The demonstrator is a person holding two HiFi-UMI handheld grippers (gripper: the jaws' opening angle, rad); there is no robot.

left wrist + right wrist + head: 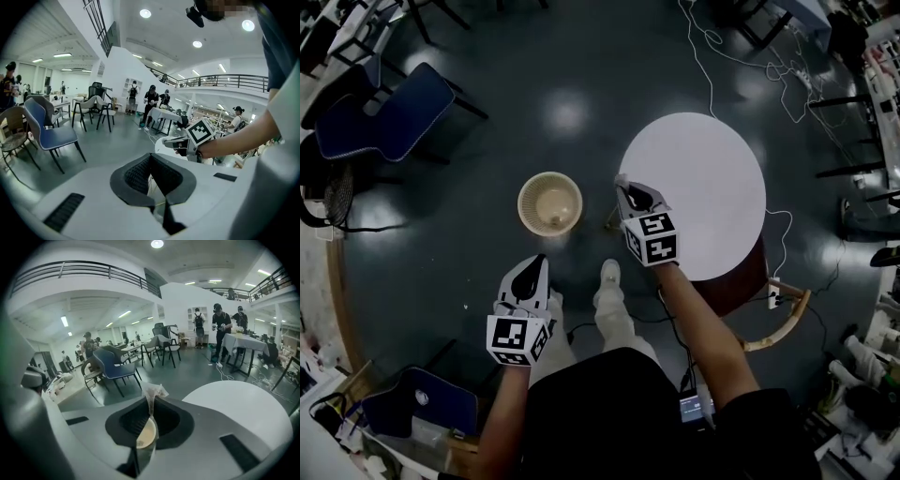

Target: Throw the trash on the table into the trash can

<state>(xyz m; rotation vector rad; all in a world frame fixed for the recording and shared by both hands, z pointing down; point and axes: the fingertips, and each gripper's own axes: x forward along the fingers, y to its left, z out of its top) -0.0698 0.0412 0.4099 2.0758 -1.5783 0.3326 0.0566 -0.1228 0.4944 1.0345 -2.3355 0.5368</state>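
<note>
In the head view the round white table (703,169) stands to the right, and the cream trash can (549,202) sits on the dark floor to its left. My right gripper (628,192) hangs at the table's left edge, between table and can. In the right gripper view the right gripper (150,411) is shut on a thin crumpled wrapper (153,393) that sticks up past the jaws. My left gripper (530,274) is held low, near the person's legs and below the can. Its jaws (151,161) stand shut with nothing between them. The table top shows bare.
Blue chairs (384,112) stand at the far left, and another (431,403) sits at the lower left. A wooden chair (773,323) is tucked under the table's right side. Cables (708,56) run across the floor behind the table. People stand at tables (239,341) far off.
</note>
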